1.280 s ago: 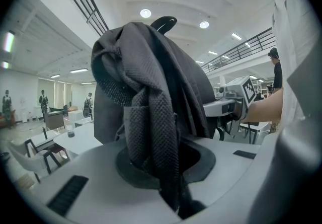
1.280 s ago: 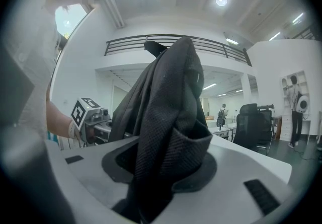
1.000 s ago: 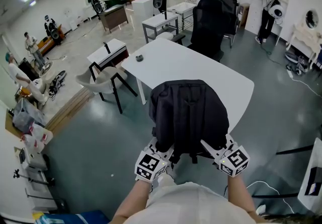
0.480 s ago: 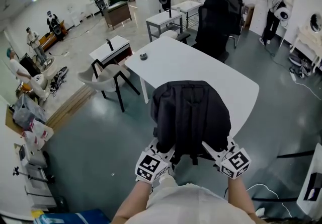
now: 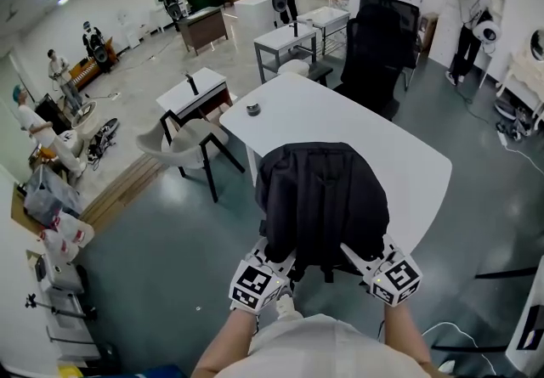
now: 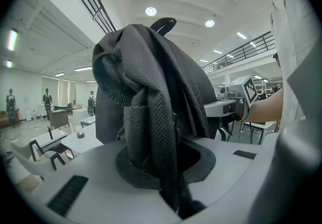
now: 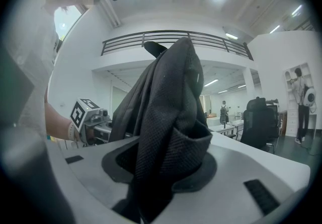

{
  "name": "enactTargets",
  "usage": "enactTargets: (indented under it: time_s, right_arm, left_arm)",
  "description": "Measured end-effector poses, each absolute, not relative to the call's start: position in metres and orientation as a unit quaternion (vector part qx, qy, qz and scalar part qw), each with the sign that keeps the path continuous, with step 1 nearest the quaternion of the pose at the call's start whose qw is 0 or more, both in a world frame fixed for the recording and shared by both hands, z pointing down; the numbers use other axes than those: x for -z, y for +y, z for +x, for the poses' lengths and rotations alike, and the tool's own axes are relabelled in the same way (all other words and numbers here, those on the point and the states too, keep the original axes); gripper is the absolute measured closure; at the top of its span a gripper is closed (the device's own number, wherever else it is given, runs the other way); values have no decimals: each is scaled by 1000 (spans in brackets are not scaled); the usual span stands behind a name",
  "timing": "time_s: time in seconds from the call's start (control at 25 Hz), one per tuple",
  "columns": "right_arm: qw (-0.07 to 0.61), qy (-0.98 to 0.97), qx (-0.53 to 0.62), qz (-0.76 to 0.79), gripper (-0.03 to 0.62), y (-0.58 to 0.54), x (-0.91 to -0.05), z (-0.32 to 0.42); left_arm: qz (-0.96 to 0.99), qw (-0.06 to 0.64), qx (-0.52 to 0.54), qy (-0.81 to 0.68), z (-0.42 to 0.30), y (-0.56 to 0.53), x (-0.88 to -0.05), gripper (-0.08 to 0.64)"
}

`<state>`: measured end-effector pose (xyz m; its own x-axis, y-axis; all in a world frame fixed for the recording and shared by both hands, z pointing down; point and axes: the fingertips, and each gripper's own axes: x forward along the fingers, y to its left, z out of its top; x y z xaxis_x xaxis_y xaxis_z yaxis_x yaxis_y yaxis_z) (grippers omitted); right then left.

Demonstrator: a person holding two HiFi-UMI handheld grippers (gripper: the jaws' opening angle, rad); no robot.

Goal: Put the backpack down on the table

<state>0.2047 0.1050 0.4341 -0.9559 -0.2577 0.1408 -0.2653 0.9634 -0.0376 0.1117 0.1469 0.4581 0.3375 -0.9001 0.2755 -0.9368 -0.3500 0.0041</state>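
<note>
I hold a black backpack (image 5: 321, 198) up in the air with both grippers, one low on each side; its far part hangs over the near edge of the white table (image 5: 340, 117). My left gripper (image 5: 277, 261) is shut on a fold of the backpack's woven fabric (image 6: 151, 117), which rises out of the jaws. My right gripper (image 5: 357, 257) is shut on the fabric of the other side (image 7: 168, 122). Each gripper view shows the other gripper beyond the bag: the right gripper (image 6: 236, 104) and the left gripper (image 7: 93, 117).
A small dark round object (image 5: 252, 110) lies at the table's far left corner. A black office chair (image 5: 382, 36) stands behind the table, a beige chair (image 5: 183, 143) and a small desk (image 5: 194, 92) to its left. Several people stand far off.
Both grippers and the backpack have moved forward toward the table, which now lies closer and lower in the head view. The grip on the bag is unchanged.
</note>
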Motion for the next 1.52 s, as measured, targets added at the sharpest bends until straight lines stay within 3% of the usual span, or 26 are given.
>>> enactTargets:
  time_s: [0.68, 1.52]
  right_arm:
    - [57, -989, -23, 133, 425, 68, -433, 91]
    - [48, -988, -21, 147, 425, -51, -423, 34]
  left_arm:
    - [814, 62, -111, -567, -3, 109, -455, 492]
    - [821, 51, -116, -557, -61, -13, -444, 492]
